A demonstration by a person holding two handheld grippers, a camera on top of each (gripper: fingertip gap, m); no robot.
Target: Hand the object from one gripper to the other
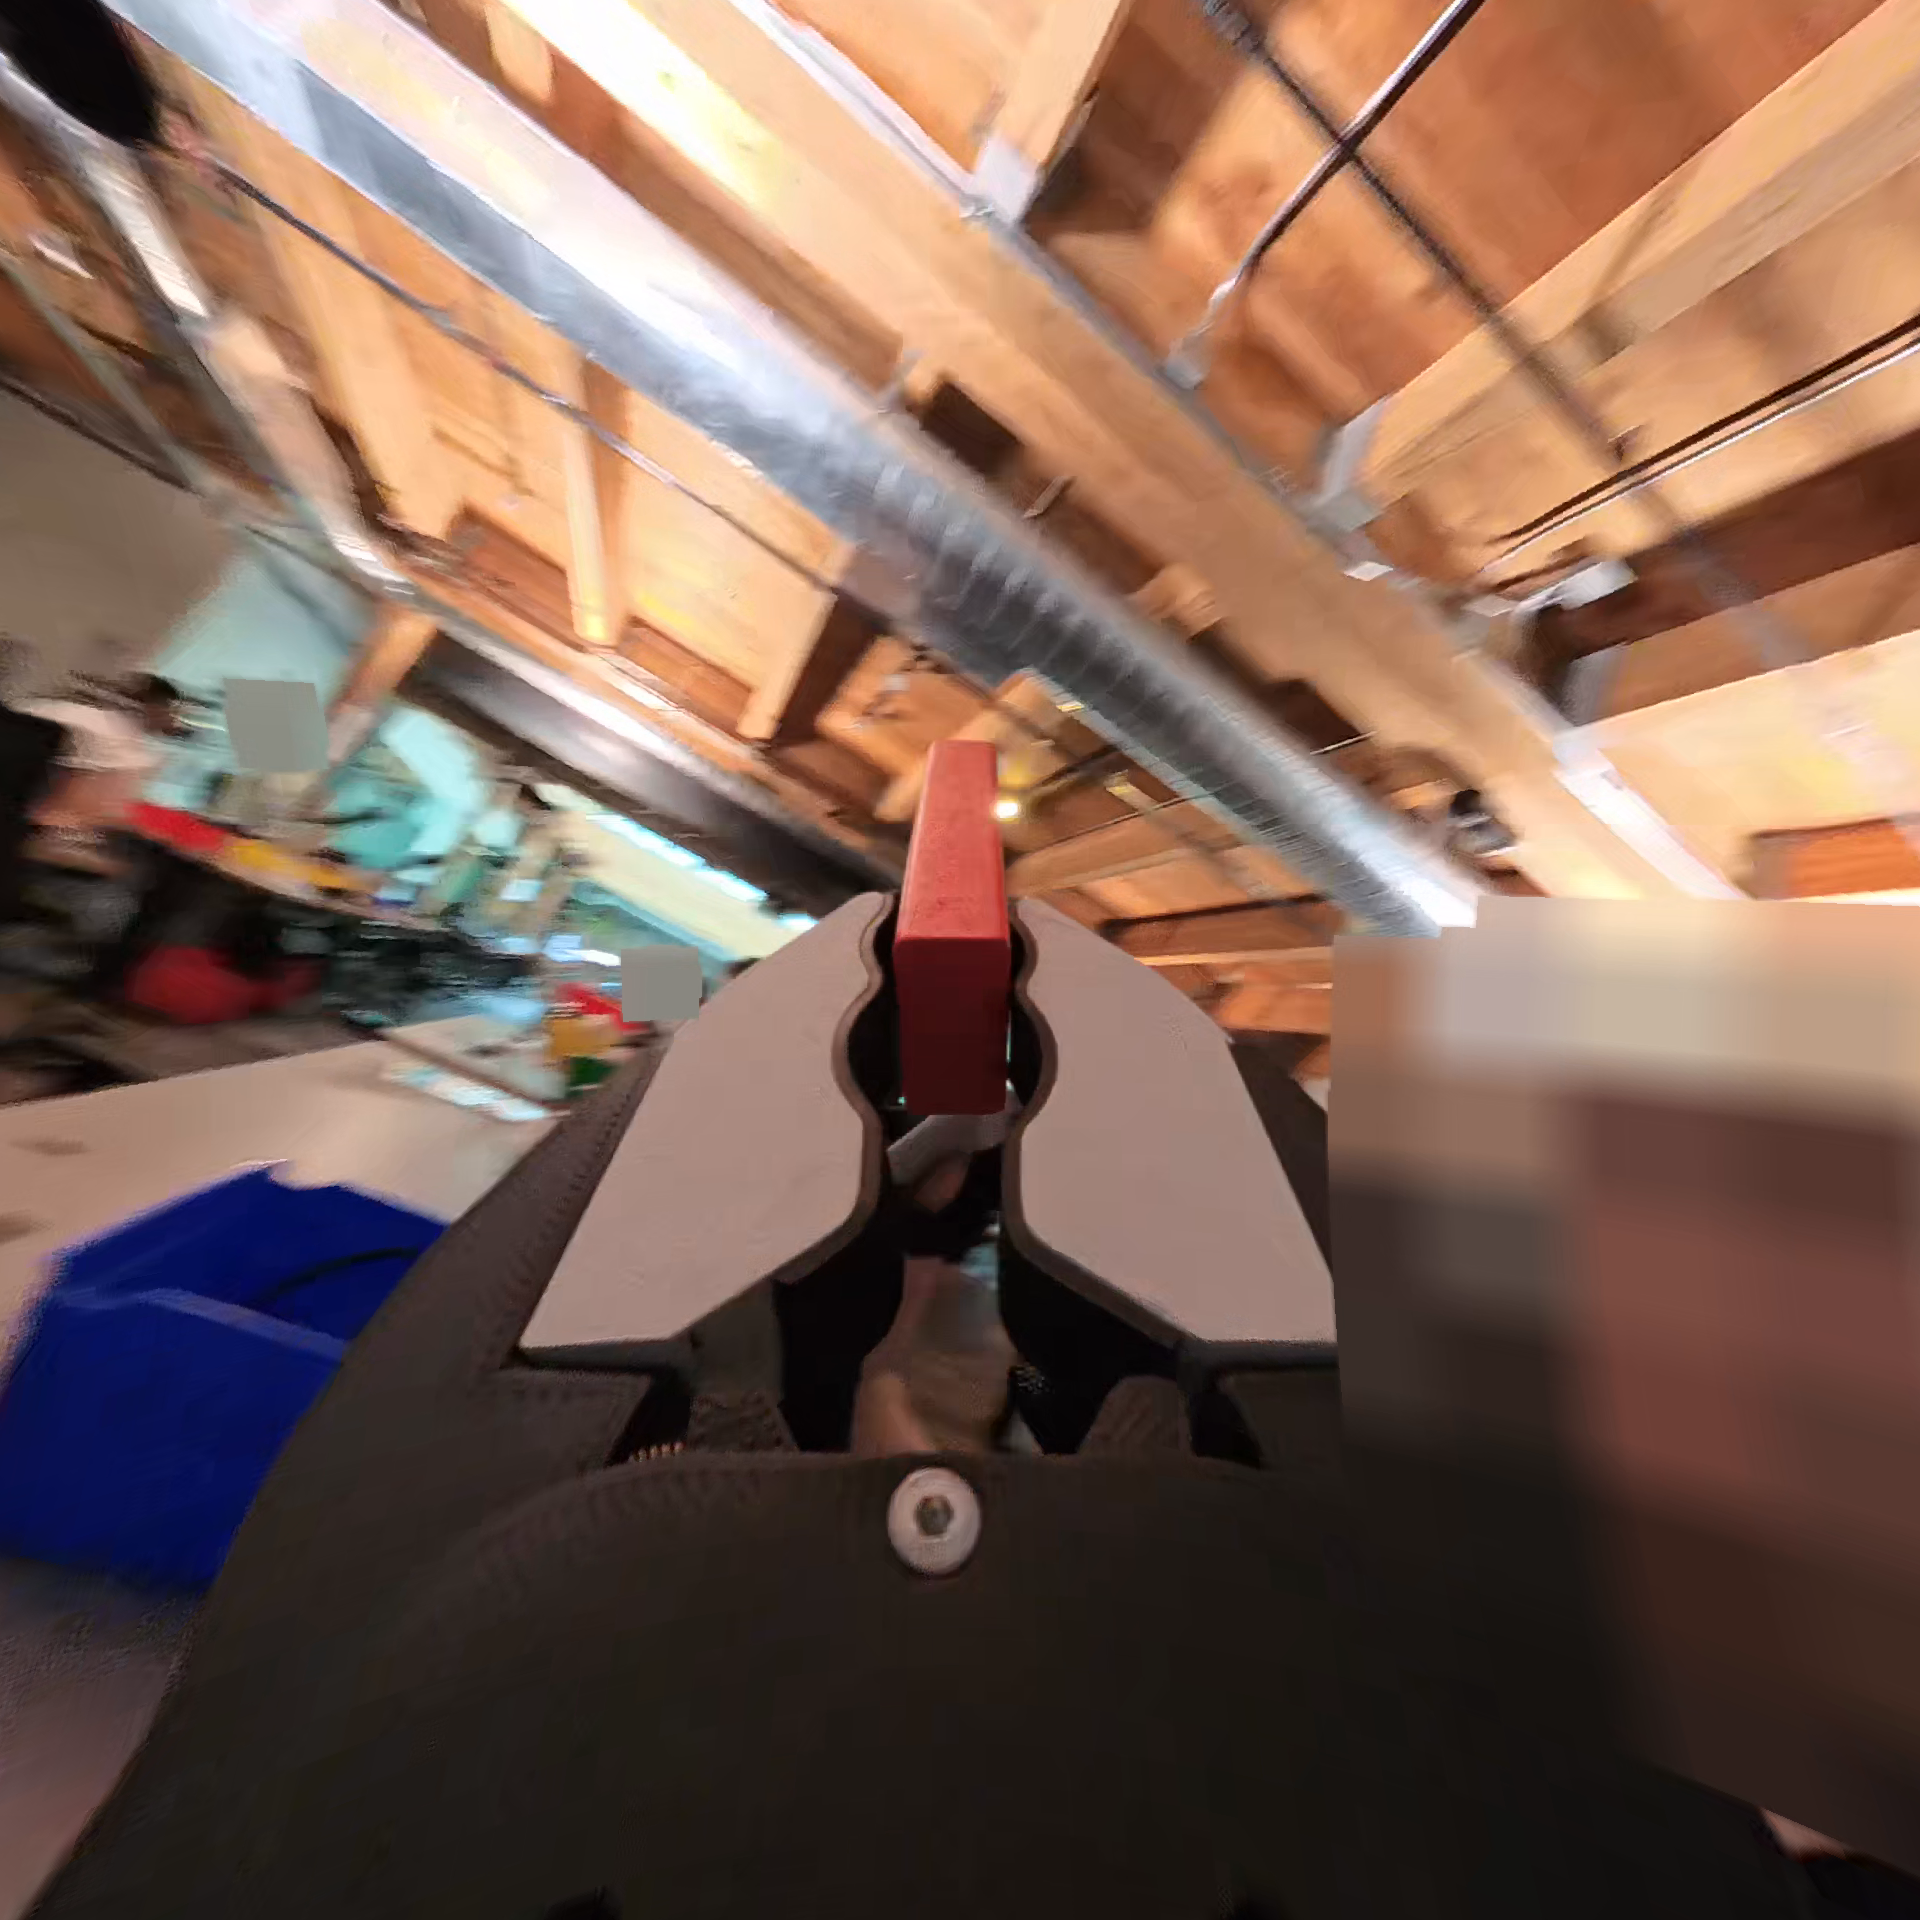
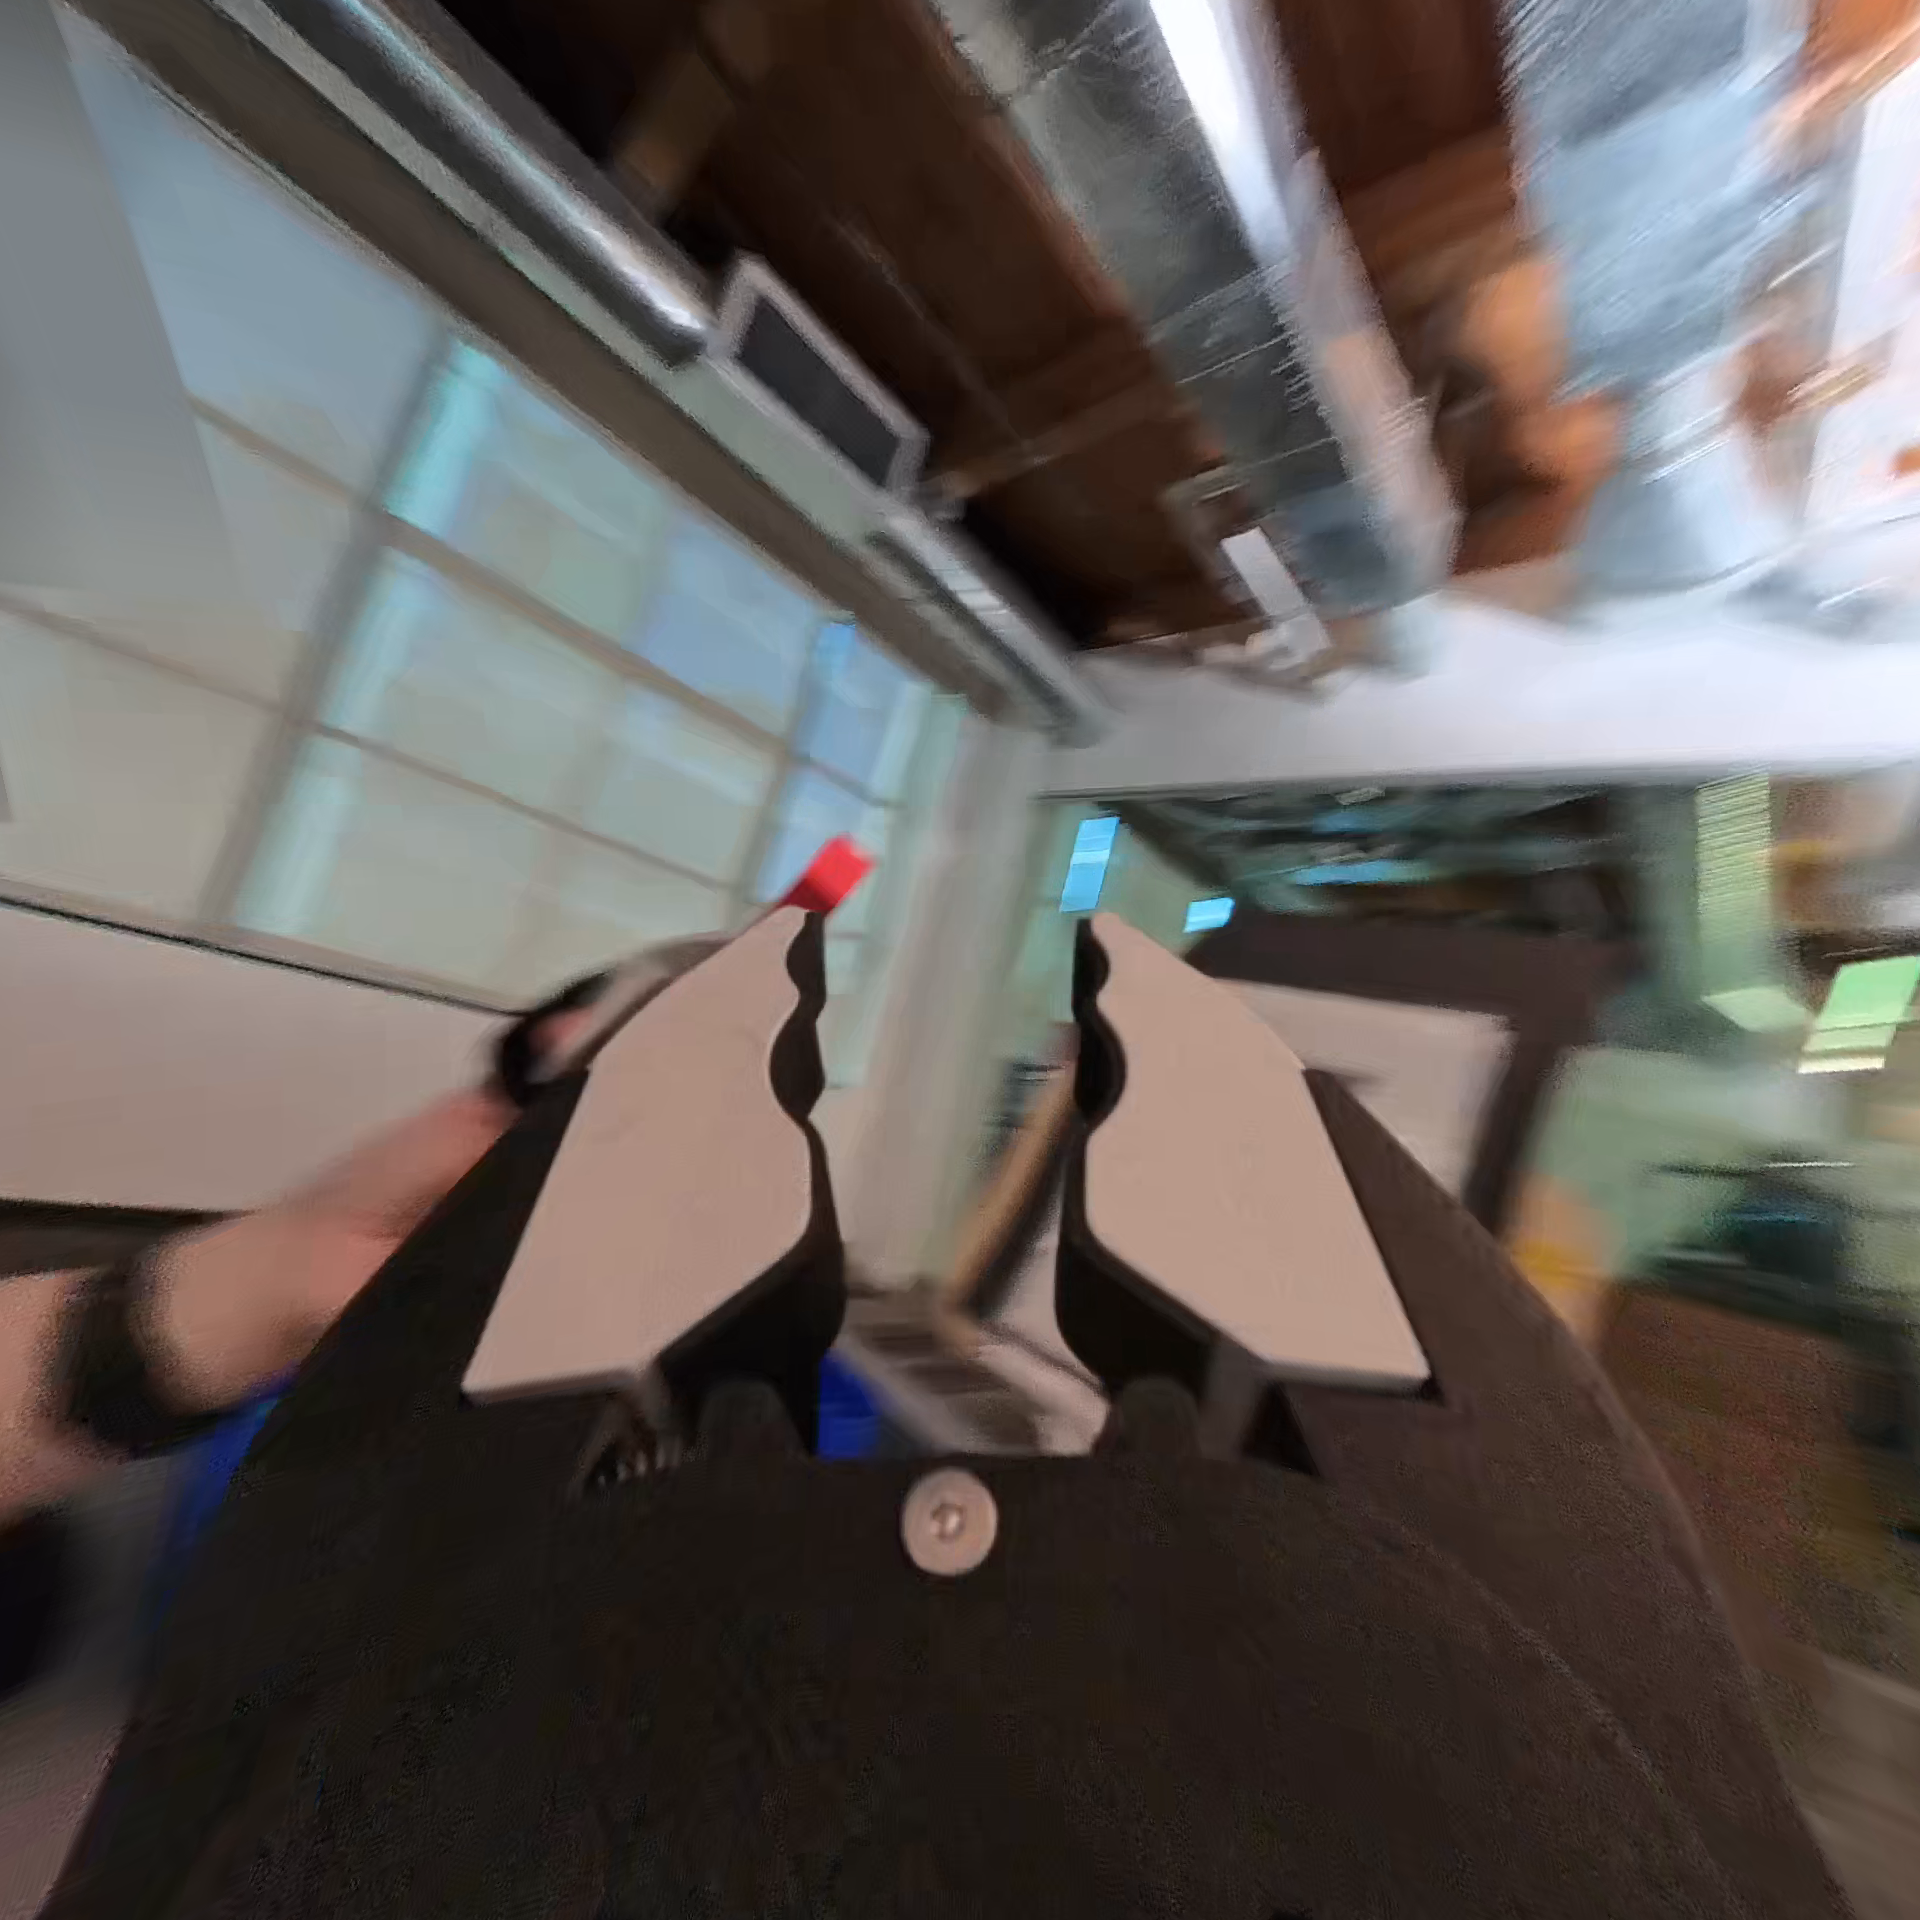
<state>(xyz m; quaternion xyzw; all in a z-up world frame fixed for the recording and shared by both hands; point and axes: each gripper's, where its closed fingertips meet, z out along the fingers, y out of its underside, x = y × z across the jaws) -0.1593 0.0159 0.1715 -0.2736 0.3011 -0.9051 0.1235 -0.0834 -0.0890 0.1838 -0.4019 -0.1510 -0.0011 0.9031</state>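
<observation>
A: Where's the red block [image 1: 951, 935]?

B: Clamped upright between the fingers of the left gripper [image 1: 951, 925]. The fingers pinch its lower half and the upper half sticks out past the tips, pointing toward the wooden ceiling joists [image 1: 1143, 260].

A: And the right gripper [image 2: 948, 935]?

B: Spread wide with nothing between the fingers. In the right wrist view the block's red tip [image 2: 828, 871] peeks out just beyond that gripper's left finger, off to the side of the gap rather than inside it.

A: So how do I do the pass well?

B: I'd bring the right gripper across until the block's free upper half sits squarely in its gap, then close on that half only, clear of the left fingers. Have the left one let go only once the right one grips firmly. Both views are smeared, so slowing down should help with lining up.

A: Anything near the block that gets in the way?

B: Not really. A blue bin [image 1: 177, 1382] sits well below the block on a white table [image 1: 208, 1122], and a silver duct [image 1: 727, 395] runs far above it. If it slips, it may fall toward the bin or table.
</observation>
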